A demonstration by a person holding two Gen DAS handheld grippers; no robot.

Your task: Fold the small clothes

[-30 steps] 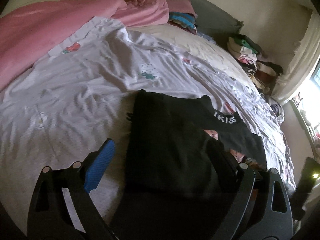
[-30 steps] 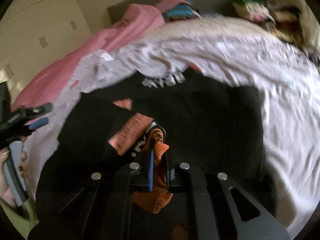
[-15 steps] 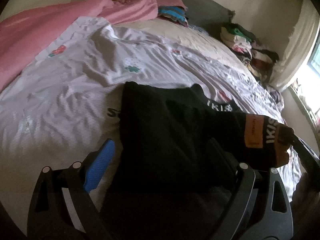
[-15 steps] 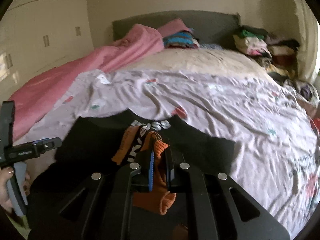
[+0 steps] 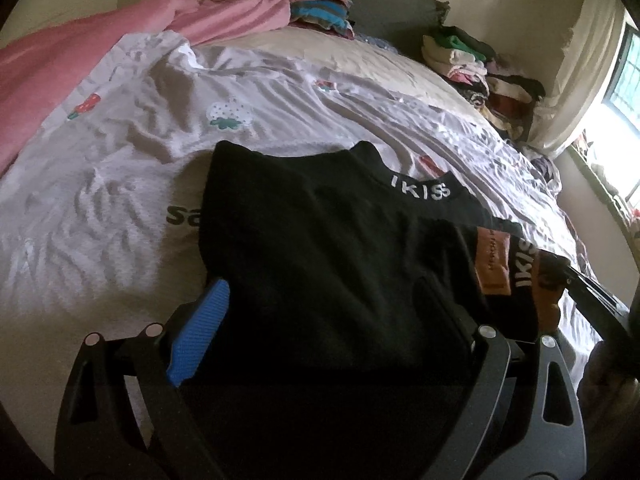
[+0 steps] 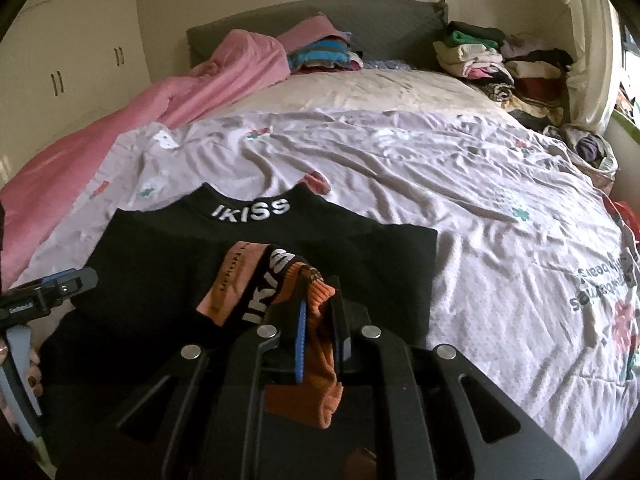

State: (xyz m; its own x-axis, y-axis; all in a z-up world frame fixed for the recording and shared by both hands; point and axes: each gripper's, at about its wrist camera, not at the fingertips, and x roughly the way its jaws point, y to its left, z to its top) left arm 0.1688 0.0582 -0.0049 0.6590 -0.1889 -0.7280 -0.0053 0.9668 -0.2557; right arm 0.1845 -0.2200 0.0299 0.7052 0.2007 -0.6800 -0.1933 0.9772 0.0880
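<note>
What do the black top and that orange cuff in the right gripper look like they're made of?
Black top: soft matte knit, probably a cotton-type jersey or sweatshirt fabric; it drapes limply with no sheen, and white letters sit on the collar. Orange cuff: ribbed knit, stretchy-looking; fine parallel ribs show where the right gripper pinches it. The fibre itself cannot be told.

The black top [image 6: 248, 264] is a soft, matt knit cloth with white letters on its collar, and its orange cuff [image 6: 316, 364] is a coarser ribbed knit beside a smooth peach label patch [image 5: 494, 262]. Under it the pale bedsheet [image 5: 120, 184] is thin, finely crinkled cloth with a slight sheen, next to a pink blanket [image 6: 120, 136] that looks fleecy and dull. The right gripper [image 6: 318, 344] is matt black plastic with shiny metal pins and ridged blue rubbery pads [image 5: 198, 340].
</note>
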